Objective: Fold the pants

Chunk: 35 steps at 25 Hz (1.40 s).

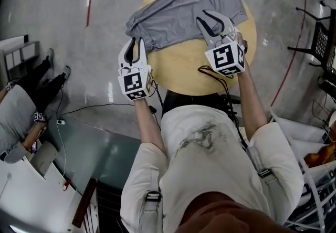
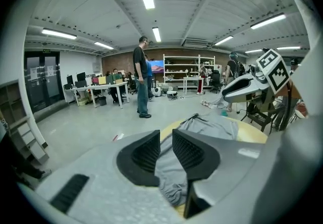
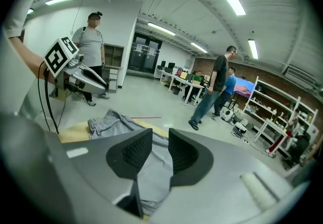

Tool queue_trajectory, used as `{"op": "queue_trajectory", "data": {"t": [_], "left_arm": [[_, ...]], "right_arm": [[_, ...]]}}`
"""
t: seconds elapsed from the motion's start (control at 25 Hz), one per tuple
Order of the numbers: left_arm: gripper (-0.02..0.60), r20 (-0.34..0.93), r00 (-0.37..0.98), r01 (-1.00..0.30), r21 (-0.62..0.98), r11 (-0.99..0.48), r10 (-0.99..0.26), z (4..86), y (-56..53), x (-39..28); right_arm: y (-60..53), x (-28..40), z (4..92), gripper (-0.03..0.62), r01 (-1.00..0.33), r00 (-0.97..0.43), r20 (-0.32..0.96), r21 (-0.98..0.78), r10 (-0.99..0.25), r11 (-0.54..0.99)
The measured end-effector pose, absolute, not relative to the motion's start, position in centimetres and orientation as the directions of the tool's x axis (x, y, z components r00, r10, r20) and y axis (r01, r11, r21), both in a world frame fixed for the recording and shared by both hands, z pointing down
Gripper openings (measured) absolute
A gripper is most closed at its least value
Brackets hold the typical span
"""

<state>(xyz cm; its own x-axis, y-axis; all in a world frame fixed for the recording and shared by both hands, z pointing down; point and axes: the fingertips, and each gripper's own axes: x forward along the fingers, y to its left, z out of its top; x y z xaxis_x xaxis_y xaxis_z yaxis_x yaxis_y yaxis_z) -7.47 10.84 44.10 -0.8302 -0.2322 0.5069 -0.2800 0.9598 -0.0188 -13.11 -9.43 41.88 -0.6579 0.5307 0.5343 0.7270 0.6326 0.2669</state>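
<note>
Head view: grey pants (image 1: 178,11) lie bunched on the far half of a round, pale wooden bench (image 1: 184,74), one edge drooping over its left rim. Which end is the waistband cannot be made out from above.

The left tool (image 1: 135,43) is over the left edge of the cloth and the right tool (image 1: 202,15) is over its right part. The right tool and its marker cube (image 1: 226,57) cover some fabric. The person's forearms and torso hide the bench's near rim, and its support is out of sight.

Left gripper view: the left tool (image 2: 166,147) has its ribbed pads standing slightly apart. The pants (image 2: 212,127) show through the narrow gap, lying on the bench (image 2: 252,134), with nothing pinched. The tool's own body hides the nearest fabric.

Right gripper view: the right tool (image 3: 160,150) is likewise slightly spread, gripping nothing. The pants (image 3: 116,122) are visible through and beyond its gap, and their near part is covered by the tool.

At the head view's left edge, a seated person (image 1: 21,106) is cut off by the frame.
</note>
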Motion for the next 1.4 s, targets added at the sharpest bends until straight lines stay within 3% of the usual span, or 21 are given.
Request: {"op": "queue_trajectory", "data": {"t": [0.68, 1.4], "left_arm": [[0.009, 0.448, -0.8, -0.481, -0.08, 0.873, -0.4, 37.0, 6.9, -6.4], [0.008, 0.394, -0.536, -0.809, 0.012, 0.587, -0.747, 38.4, 13.4, -6.6]], "right_arm": [[-9.7, -6.0, 36.7, 0.009, 0.654, -0.72, 0.494, 0.251, 0.487, 0.713], [1.2, -1.9, 38.0, 0.009, 0.366, -0.817, 0.55, 0.263, 0.174, 0.893]]}}
